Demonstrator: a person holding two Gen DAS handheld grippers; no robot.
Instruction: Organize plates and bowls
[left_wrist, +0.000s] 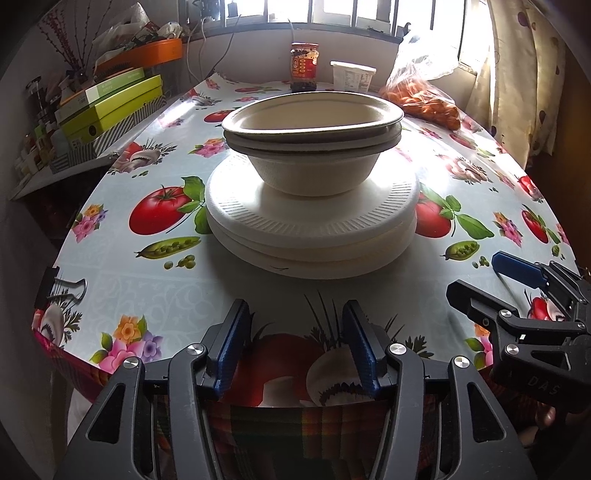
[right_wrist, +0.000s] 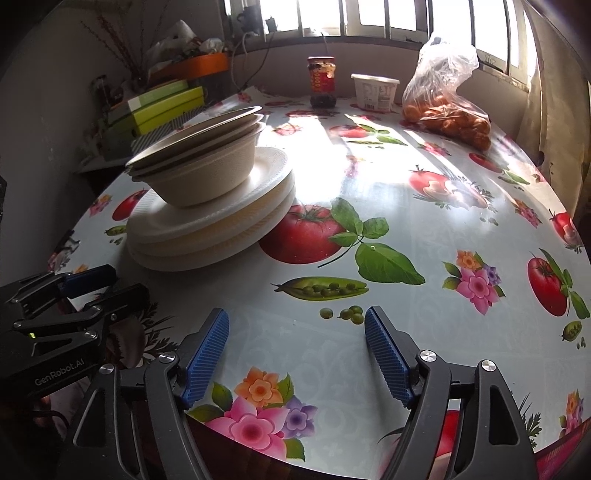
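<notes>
Both grippers, left (left_wrist: 295, 347) and right (right_wrist: 297, 354), gape empty at the frames' bottom edge. Upright bowls (left_wrist: 312, 147) sit nested, mouths up, on stacked plates (left_wrist: 312, 229) mid-table (right_wrist: 406, 229).

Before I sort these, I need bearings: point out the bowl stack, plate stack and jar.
bowl stack (left_wrist: 310, 173), left wrist view, bottom bowl's side wall
plate stack (left_wrist: 314, 229), left wrist view, top plate's ribbed rim
jar (right_wrist: 322, 79), right wrist view, label

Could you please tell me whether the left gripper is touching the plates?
Apart. The left wrist view shows bare tablecloth between the open left gripper and the plates.
</notes>
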